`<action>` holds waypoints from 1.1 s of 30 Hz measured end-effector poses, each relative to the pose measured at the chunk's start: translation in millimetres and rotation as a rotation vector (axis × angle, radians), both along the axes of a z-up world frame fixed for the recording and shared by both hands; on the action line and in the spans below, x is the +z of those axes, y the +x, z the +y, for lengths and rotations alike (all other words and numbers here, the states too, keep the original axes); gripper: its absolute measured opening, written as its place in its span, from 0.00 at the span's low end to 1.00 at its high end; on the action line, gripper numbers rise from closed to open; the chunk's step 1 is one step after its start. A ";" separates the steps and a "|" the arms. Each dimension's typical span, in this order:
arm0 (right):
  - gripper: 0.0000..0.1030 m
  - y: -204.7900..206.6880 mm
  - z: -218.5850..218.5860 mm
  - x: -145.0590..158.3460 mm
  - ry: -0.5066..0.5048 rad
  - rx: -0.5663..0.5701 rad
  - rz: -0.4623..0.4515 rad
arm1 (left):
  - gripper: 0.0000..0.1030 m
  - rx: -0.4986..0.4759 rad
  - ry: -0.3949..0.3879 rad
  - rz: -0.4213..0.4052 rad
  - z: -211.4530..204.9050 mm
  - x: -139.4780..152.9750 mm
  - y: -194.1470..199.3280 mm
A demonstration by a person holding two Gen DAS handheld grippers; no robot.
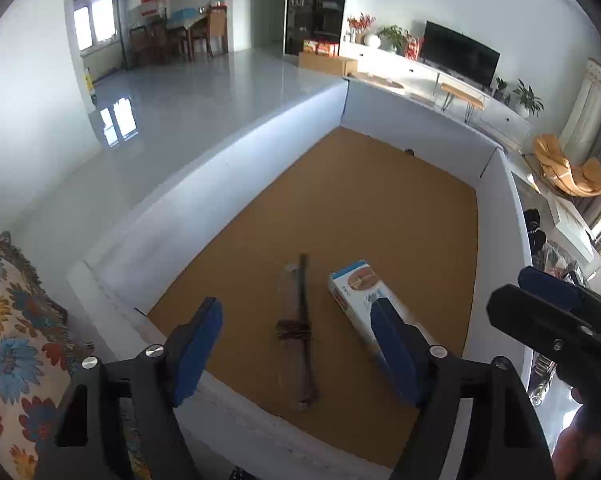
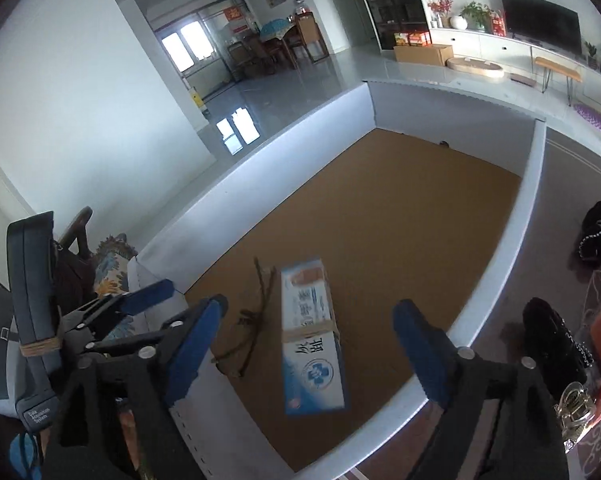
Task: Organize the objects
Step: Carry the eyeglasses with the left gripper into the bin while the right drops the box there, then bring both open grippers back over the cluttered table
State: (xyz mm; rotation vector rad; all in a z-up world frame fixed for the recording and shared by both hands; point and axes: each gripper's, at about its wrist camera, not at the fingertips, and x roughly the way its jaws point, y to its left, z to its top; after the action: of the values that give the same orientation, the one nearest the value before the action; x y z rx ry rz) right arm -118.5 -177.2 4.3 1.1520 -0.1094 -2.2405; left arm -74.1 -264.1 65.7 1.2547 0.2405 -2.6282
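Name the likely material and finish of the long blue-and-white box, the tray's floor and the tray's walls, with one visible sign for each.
Box: probably printed cardboard, slightly glossy; sharp folded edges, printed graphics.
Tray floor: looks like cork or brown fibreboard, matte; even tan, no shine.
Tray walls: apparently white foam board or coated card, smooth; thin, straight white panels meeting at corners.

Desk (image 1: 380, 200): brown cork-like top, fenced by low white walls (image 1: 220, 168). On it, two items lying flat, side by side near the front edge: a dark thin stick bundle in clear wrap (image 1: 298, 328) and a blue-and-white carton (image 2: 314, 336), rubber-banded.
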 end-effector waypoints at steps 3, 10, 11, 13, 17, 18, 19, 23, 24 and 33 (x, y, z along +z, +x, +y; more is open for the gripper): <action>0.92 13.9 33.5 -3.0 -0.026 -0.036 0.045 | 0.76 -0.011 0.017 0.058 11.4 6.9 16.8; 1.00 86.8 162.9 -14.3 0.144 -0.201 0.261 | 0.88 -0.291 0.102 0.189 126.8 33.2 71.5; 1.00 96.5 183.5 -23.7 0.200 -0.230 0.271 | 0.93 -0.347 0.110 0.201 148.6 32.9 80.0; 1.00 112.2 224.6 -44.0 0.310 -0.281 0.260 | 1.00 -0.450 0.110 0.210 192.5 27.0 97.3; 1.00 138.7 298.9 -76.2 0.453 -0.369 0.178 | 1.00 -0.586 0.099 0.111 268.8 -11.6 100.8; 1.00 145.8 317.5 -81.3 0.466 -0.389 0.157 | 1.00 -0.595 0.097 0.074 282.7 -23.6 98.3; 1.00 148.1 328.6 -86.3 0.472 -0.407 0.140 | 1.00 -0.598 0.102 0.035 291.9 -37.6 91.1; 1.00 155.3 354.1 -93.4 0.432 -0.472 0.095 | 1.00 -0.567 0.115 -0.060 304.0 -72.2 68.8; 1.00 156.1 355.2 -93.4 0.429 -0.487 0.092 | 1.00 -0.559 0.109 -0.073 300.6 -77.3 68.4; 1.00 150.3 360.8 -97.9 0.388 -0.528 0.039 | 1.00 -0.507 0.056 -0.083 293.9 -94.4 58.0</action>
State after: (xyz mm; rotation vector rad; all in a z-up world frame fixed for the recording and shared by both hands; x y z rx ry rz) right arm 31.8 183.6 -93.6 1.4038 0.0482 -2.8383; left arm -16.0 29.7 -28.7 1.6194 -0.0268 -2.9849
